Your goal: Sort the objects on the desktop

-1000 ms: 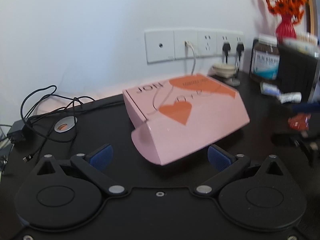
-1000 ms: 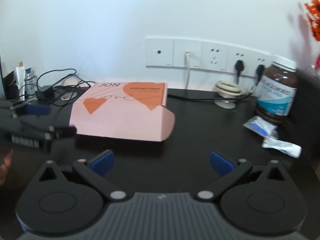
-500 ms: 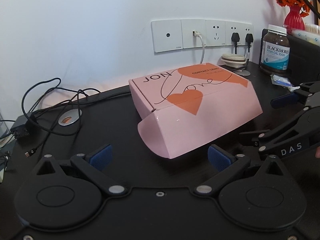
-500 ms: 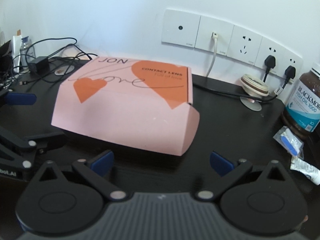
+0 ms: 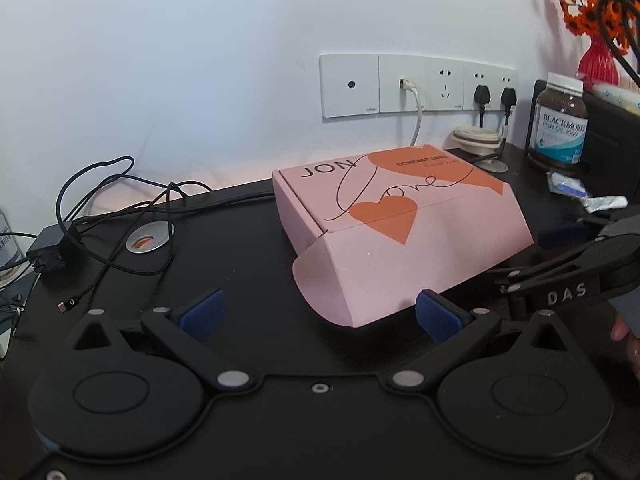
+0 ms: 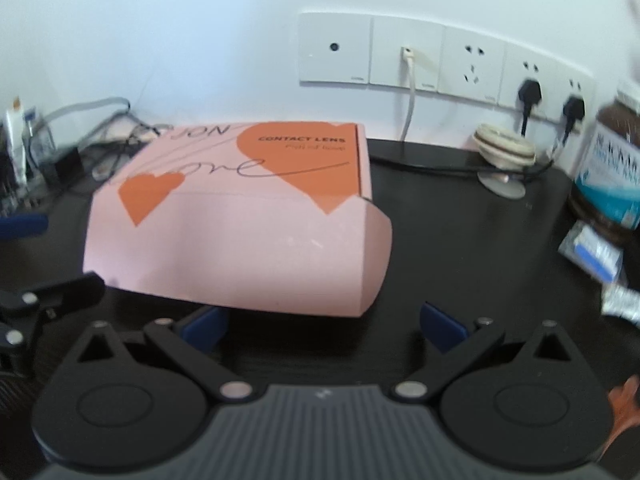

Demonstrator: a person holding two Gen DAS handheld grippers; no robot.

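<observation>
on the dark desk (image 5: 248, 248) before you lies the pink box (image 5: 404, 232), front flap loose, flanked by your left gripper (image 5: 318, 314) and right gripper (image 6: 322, 322), both spread wide and empty, so you're approaching it, and next should close in from both sides.

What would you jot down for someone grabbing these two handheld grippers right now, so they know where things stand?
Left gripper: open, empty, at the near left corner of the pink box.
Right gripper: open, empty, at the box's near right corner.
The box lies on the black desk, its front flap loose.
By the wall sockets: brown bottle, small packets and a tangle of cables.
Done: nothing visibly sorted.
Left: probably grip the box from both sides, then sort the rest.
</observation>
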